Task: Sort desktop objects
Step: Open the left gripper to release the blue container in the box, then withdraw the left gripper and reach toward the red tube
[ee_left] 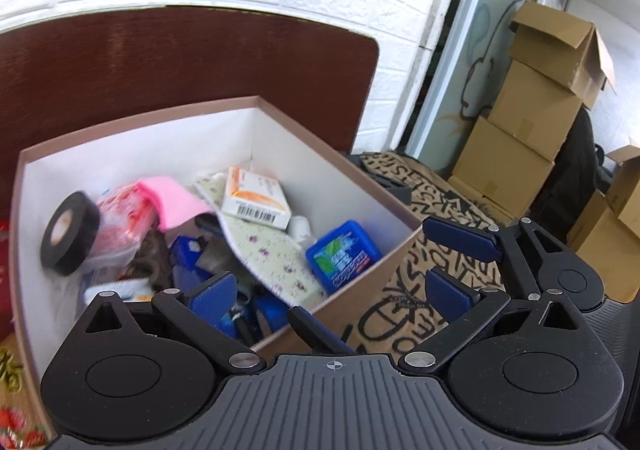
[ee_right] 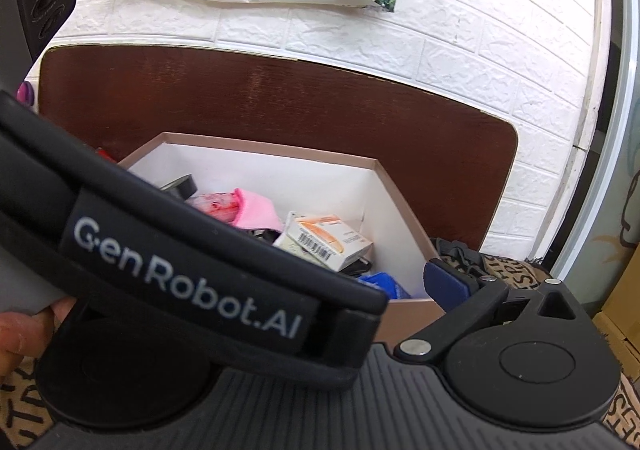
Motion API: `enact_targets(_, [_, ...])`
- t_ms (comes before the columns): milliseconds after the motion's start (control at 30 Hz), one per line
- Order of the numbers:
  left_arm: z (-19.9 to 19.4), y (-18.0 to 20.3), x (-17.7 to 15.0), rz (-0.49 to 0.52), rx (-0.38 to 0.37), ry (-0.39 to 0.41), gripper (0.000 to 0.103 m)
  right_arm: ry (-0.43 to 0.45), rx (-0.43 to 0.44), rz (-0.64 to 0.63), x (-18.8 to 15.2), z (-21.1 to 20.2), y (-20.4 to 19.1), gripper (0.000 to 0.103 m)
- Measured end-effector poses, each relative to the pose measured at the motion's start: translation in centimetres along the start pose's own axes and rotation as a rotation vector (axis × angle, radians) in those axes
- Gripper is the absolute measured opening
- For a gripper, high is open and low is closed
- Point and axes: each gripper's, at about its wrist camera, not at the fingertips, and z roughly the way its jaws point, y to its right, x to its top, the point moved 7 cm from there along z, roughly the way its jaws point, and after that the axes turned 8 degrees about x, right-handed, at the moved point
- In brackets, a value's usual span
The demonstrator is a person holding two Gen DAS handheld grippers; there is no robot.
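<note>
Left gripper (ee_left: 328, 302) fingers stand apart, empty, over the box (ee_left: 140, 125); right gripper's (ee_left: 452, 266) also apart. Tape roll (ee_left: 70, 234) looks light, rigid: pinch its rim.

Matt cardboard box (ee_left: 132, 137), glossy wood headboard (ee_left: 180, 57), black tape (ee_left: 70, 234)

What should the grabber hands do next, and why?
Probably lift both grippers back from the box. The left gripper is open and holds nothing, hanging over the box's near corner. The tape roll, medicine carton and blue packet already lie inside. The right gripper is open and empty too, beside the box over the patterned cloth.
</note>
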Motion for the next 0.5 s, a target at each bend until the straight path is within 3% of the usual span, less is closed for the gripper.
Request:
enact_targets(233, [-2.3,-0.4,-1.9,-0.034,0.019,-0.008,0.103,-0.007,0.020,0.028,-0.3,-1.2,-1.7,0.103])
enact_targets(333, [-4.0,-0.5,-2.9,-0.013,0.052,0.031,0.103,-0.010,0.051,0.045,-0.7,-1.9,-2.8,0.103])
enact_targets(500, [-6.1,-1.4,-5.0,-0.069,0.070,0.023,0.103,-0.014,0.094,0.061,-1.4,-2.9,-5.0,0.103])
